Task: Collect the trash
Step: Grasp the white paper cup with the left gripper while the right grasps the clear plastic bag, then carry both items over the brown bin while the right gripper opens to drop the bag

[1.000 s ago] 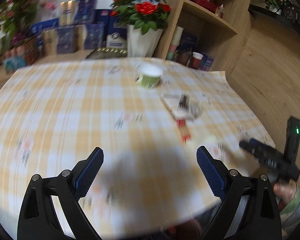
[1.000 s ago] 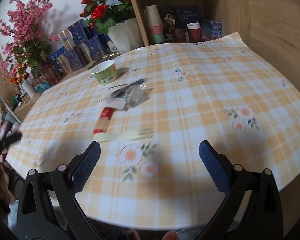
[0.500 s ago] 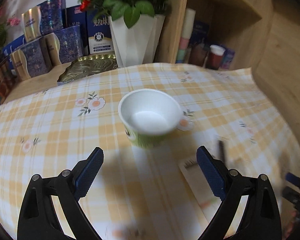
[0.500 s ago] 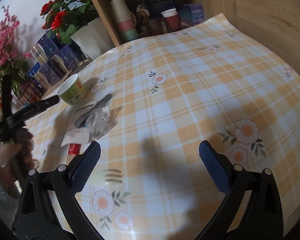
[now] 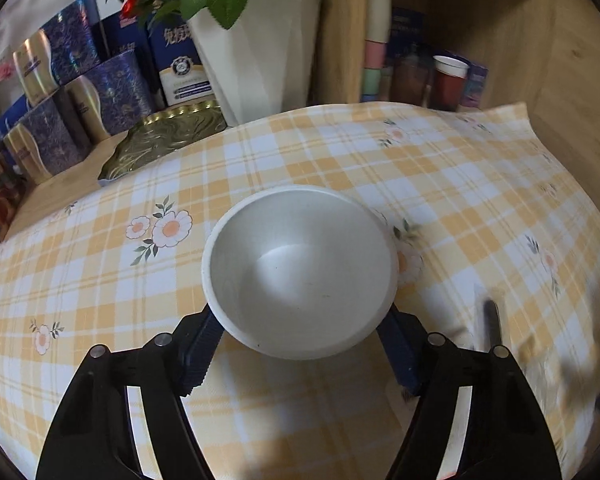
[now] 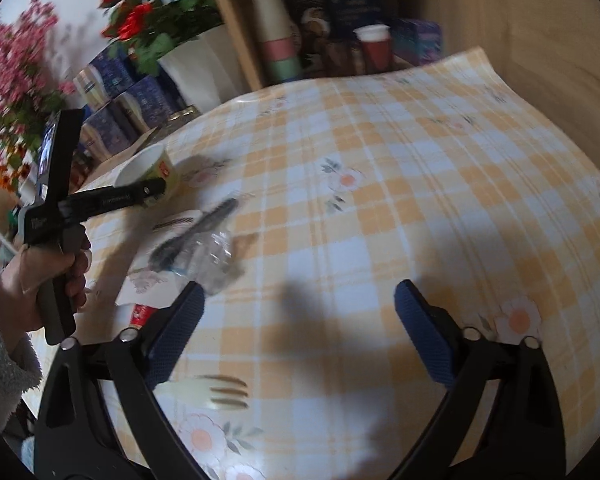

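Observation:
A white paper bowl (image 5: 300,272) with a green outside (image 6: 150,176) stands on the yellow checked tablecloth (image 5: 440,184). My left gripper (image 5: 300,316) straddles it, jaws closing, blue pads (image 5: 198,344) against its sides under the rim. In the right wrist view a hand holds the left gripper (image 6: 156,190) at the bowl. My right gripper (image 6: 298,292) hovers over the cloth, jaws wide and closing a little, nothing between them. Near its left finger lie a clear wrapper with black cutlery (image 6: 208,252), a white paper (image 6: 148,288), a red packet (image 6: 142,314) and a pale fork (image 6: 216,392).
Behind the table stand a white vase of red roses (image 5: 256,52), blue boxes (image 5: 112,92) and a gold tray (image 5: 168,140). A wooden shelf (image 5: 342,32) with stacked cups (image 6: 278,36) rises at the back. The cloth's far right corner (image 5: 524,120) curls up.
My left gripper moved in over the bowl and its jaws narrowed onto it. My right gripper shifted toward the wrapper and fork, jaws slightly narrower.

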`<state>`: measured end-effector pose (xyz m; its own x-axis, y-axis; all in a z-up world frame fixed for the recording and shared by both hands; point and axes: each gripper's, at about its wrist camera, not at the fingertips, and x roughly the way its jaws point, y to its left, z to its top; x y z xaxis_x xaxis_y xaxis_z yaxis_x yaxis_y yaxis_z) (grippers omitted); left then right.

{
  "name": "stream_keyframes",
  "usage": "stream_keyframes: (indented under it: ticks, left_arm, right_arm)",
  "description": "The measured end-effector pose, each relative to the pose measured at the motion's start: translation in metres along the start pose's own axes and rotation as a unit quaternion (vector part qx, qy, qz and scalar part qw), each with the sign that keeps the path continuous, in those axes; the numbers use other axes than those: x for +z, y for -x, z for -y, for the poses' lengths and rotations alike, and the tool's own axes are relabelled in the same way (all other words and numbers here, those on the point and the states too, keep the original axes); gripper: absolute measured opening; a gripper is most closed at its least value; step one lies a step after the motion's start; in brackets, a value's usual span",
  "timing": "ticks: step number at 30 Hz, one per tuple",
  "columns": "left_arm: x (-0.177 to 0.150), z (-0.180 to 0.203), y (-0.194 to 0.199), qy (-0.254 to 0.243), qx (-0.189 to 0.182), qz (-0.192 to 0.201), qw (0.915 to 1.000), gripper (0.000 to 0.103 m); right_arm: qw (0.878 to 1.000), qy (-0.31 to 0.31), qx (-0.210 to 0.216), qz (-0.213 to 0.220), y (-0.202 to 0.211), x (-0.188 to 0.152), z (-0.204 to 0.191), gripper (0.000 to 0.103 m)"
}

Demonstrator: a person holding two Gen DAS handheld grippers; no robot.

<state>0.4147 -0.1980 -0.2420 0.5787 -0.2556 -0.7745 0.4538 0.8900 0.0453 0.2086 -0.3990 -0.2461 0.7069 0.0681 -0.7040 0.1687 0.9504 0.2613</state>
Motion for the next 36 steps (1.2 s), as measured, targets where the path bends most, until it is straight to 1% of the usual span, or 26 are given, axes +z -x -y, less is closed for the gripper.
stream_keyframes:
  ticks: [2,4,8,10,13,15,16,18,19,21,24,26,30,36]
  left_arm:
    - [-0.006,-0.001,0.008,-0.006,-0.001,0.003,1.0,0.07]
    - [-0.014,-0.006,0.023,-0.005,-0.01,0.01,0.9999,0.07]
    - [-0.025,-0.018,0.053,0.01,-0.017,0.022,0.9996,0.07]
    - [-0.035,-0.023,0.073,0.017,-0.02,0.03,0.9992,0.07]
    - [-0.049,-0.029,0.098,0.024,-0.022,0.04,0.9987,0.07]
    - [-0.059,-0.031,0.112,0.031,-0.025,0.043,0.9983,0.07]
    - [-0.064,-0.032,0.12,0.034,-0.026,0.045,0.9981,0.07]
    - [-0.074,-0.033,0.135,0.039,-0.031,0.051,0.9975,0.07]
    - [-0.078,-0.033,0.142,0.041,-0.033,0.053,0.9972,0.07]
    - [-0.087,-0.033,0.155,0.046,-0.041,0.056,0.9965,0.07]
    - [-0.1,-0.031,0.172,0.054,-0.054,0.055,0.9956,0.07]
    - [-0.109,-0.026,0.185,0.053,-0.056,0.057,0.9954,0.07]
    - [-0.129,-0.015,0.21,0.047,-0.057,0.061,0.9954,0.07]
    - [-0.163,-0.003,0.246,0.055,-0.062,0.06,0.9947,0.07]
  right_arm:
    - [1.0,0.003,0.016,-0.002,-0.005,0.007,-0.005,0.079]
    - [0.999,0.003,0.039,-0.009,-0.014,0.013,-0.013,0.074]
    - [0.997,0.001,0.066,-0.027,-0.033,0.019,-0.029,0.066]
    - [0.996,-0.002,0.076,-0.039,-0.044,0.019,-0.038,0.064]
    - [0.995,-0.01,0.078,-0.057,-0.057,0.017,-0.044,0.058]
    - [0.996,-0.007,0.071,-0.056,-0.059,0.016,-0.047,0.05]
    - [0.995,-0.004,0.073,-0.065,-0.06,0.016,-0.049,0.041]
    - [0.995,-0.006,0.072,-0.063,-0.055,0.014,-0.049,0.037]
    - [0.995,-0.004,0.071,-0.063,-0.052,0.012,-0.049,0.033]
    - [0.997,0.002,0.062,-0.05,-0.04,0.009,-0.049,0.032]
    - [0.997,-0.002,0.065,-0.032,-0.023,0.006,-0.045,0.031]
    - [0.998,-0.005,0.067,-0.02,-0.01,0.002,-0.043,0.031]
    - [0.996,-0.02,0.086,-0.001,0.019,-0.008,-0.041,0.031]
    - [0.994,-0.007,0.107,0.009,0.052,-0.029,-0.053,0.031]
